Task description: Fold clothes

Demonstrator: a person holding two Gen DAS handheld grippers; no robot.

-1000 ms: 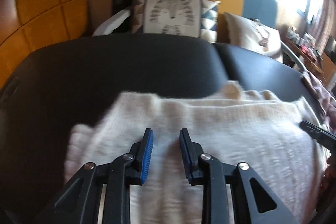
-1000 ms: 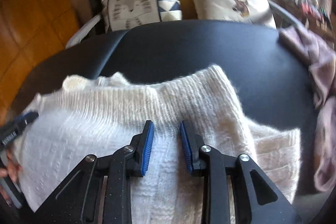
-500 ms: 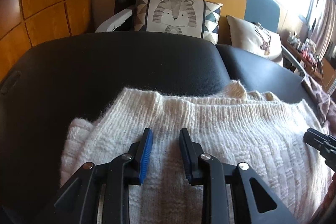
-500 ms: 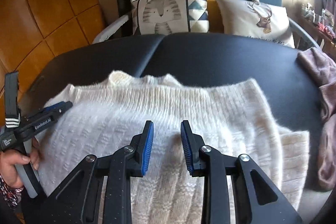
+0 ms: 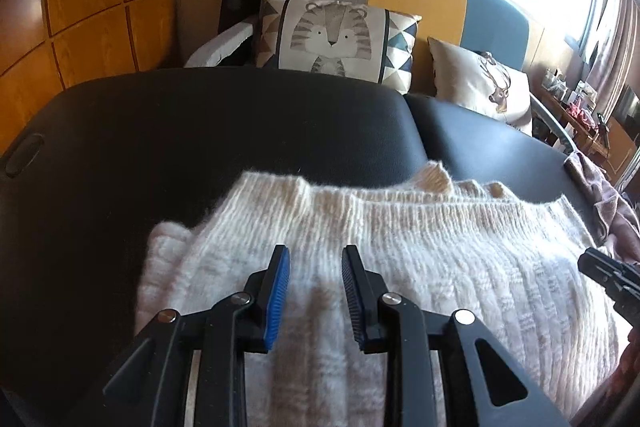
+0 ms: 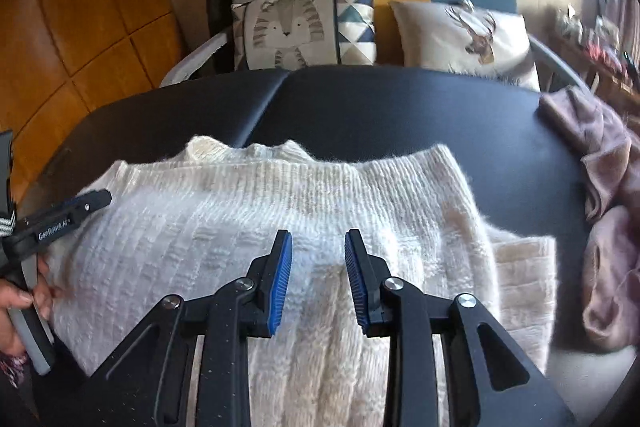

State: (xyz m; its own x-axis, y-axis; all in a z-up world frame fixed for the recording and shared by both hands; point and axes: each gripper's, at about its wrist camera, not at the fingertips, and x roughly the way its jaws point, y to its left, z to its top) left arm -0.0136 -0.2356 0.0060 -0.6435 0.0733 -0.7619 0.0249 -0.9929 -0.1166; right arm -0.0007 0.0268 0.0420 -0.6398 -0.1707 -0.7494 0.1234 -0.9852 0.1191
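Cream knit sweater lies flat on black padded table, under both grippers. L gripper & R gripper: jaws apart, nothing clamped, above the knit. Sofa w/ tiger cushion behind table. Mauve garment heaped at table's right edge.

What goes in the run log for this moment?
task: fold clothes | white knit sweater: flat on black table | left hand-held gripper: open, empty, above sweater | right hand-held gripper: open, empty, above sweater

One sweater, two cushions (both animal-printed)
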